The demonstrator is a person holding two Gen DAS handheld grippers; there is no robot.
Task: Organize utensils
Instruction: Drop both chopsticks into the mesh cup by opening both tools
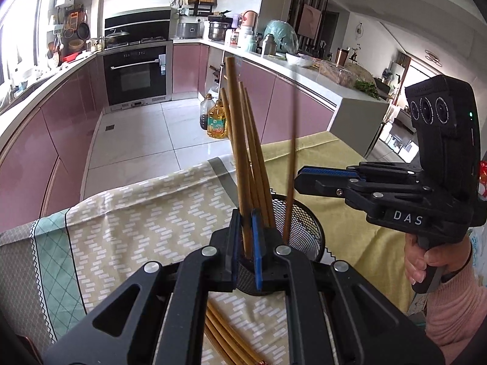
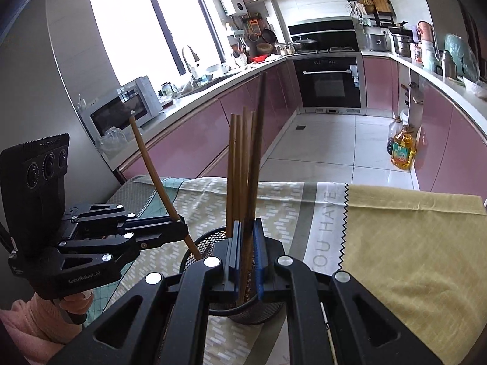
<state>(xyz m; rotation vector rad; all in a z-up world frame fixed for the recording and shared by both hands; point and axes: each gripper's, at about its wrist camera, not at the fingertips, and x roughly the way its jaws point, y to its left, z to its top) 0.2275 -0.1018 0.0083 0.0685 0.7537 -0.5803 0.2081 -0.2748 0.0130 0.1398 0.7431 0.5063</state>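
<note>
Both grippers—left (image 1: 247, 243), right (image 2: 247, 258)—each pinch a chopstick (image 1: 237, 152) over the holder (image 1: 304, 222) w/ several in, some still on cloth (image 1: 137, 213).

A home kitchen: pink cabinets (image 2: 213, 127) line an L-shaped counter with a built-in oven (image 1: 135, 74), a microwave (image 2: 121, 109), hanging pans (image 1: 82, 29) and oil bottles (image 1: 216, 120) on the tiled floor (image 1: 143, 140).

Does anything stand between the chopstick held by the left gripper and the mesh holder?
Nothing visible does. The tilted chopstick in the left gripper already dips inside the mesh holder rim; the standing chopsticks are beside it, not under it.
</note>
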